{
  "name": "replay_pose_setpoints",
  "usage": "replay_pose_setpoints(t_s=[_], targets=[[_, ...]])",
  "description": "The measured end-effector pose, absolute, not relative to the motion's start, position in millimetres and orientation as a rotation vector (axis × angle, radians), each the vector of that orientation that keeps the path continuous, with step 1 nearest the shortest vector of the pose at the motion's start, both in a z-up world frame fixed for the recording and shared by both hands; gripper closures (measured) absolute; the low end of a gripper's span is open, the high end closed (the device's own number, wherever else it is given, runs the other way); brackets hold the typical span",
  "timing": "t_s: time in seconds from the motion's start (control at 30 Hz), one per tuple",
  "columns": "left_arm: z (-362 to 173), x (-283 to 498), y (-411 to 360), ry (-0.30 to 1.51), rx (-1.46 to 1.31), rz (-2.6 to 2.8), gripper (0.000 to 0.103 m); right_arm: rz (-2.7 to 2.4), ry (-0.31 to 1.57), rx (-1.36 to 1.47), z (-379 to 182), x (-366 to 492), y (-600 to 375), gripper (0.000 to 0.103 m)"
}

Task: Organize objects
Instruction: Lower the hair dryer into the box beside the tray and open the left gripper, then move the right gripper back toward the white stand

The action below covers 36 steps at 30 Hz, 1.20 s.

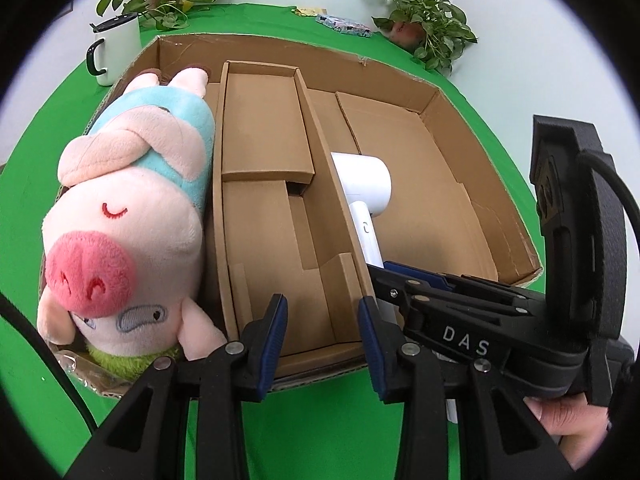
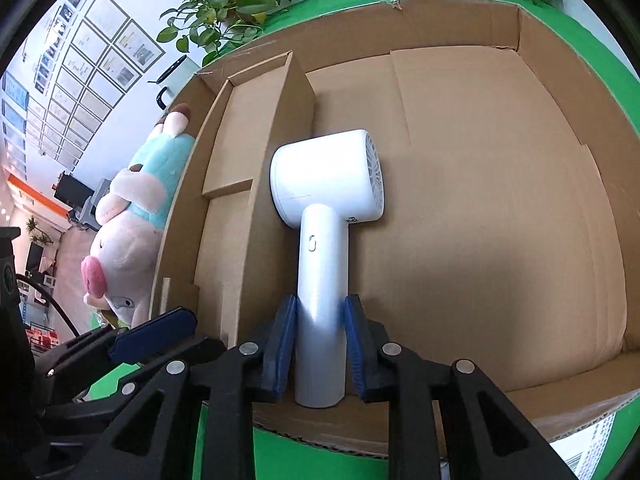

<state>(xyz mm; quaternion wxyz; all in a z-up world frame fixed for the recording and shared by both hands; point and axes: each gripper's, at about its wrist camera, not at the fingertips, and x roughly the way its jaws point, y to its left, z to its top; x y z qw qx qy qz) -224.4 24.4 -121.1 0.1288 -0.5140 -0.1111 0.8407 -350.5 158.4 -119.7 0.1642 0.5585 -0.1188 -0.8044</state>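
Already the right gripper [image 2: 316,344] jaws clamp the white plastic hair dryer [image 2: 326,216] handle, long axis toward frame top; left gripper [image 1: 322,340] jaws gape empty.

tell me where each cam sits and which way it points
Left wrist: on the open left gripper at the cardboard box's near edge, facing its middle divider; the person's hand shows.
Right wrist: on the right gripper, facing the box's large right compartment, pads against the hair dryer handle.
Shared: box, dryer, plush pig, and each other's gripper.
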Motion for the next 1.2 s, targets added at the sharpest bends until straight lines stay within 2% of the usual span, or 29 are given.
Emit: replay_pose_setpoints(t_s=[0.2, 0.27, 0.3, 0.33, 0.37, 0.4, 0.43, 0.5, 0.6, 0.9, 1.2], targets=[[-112, -214, 27, -0.246, -1.449, 2.488, 0.068, -2.34, -0.295, 1.535, -112, -349, 158, 0.079], [-101, -203, 27, -0.188, -1.392, 2.573, 0.067, -2.425, -0.213, 1.451, -95, -337, 161, 0.062], [-92, -195, 28, -0.147, -1.331, 2.638, 0.067, -2.497, -0.146, 1.362, -81, -324, 164, 0.031], [-84, -187, 29, -0.111, -1.274, 2.689, 0.067, -2.545, -0.107, 1.29, -71, -313, 166, 0.009], [-73, -174, 31, -0.063, -1.19, 2.756, 0.066, -2.593, -0.07, 1.202, -61, -298, 168, 0.002], [-63, -162, 34, -0.026, -1.113, 2.811, 0.055, -2.653, -0.018, 1.072, -48, -274, 172, 0.001], [-53, -149, 37, 0.002, -1.037, 2.868, 0.034, -2.677, 0.012, 1.001, -41, -259, 173, 0.001], [-40, -123, 41, 0.006, -0.876, 2.963, 0.021, -2.707, 0.033, 0.885, -32, -221, 178, 0.001], [-28, -88, 56, -0.007, -0.694, 3.02, 0.021, -2.738, -0.009, 0.786, -25, -175, 191, 0.001], [-29, -49, 89, -0.049, -0.632, 3.065, 0.021, -2.896, 0.052, 0.766, -28, -108, 218, 0.001], [-38, -38, 94, -0.065, -0.677, 3.098, 0.021, -2.89, 0.067, 0.775, -29, -87, 237, 0.001]])
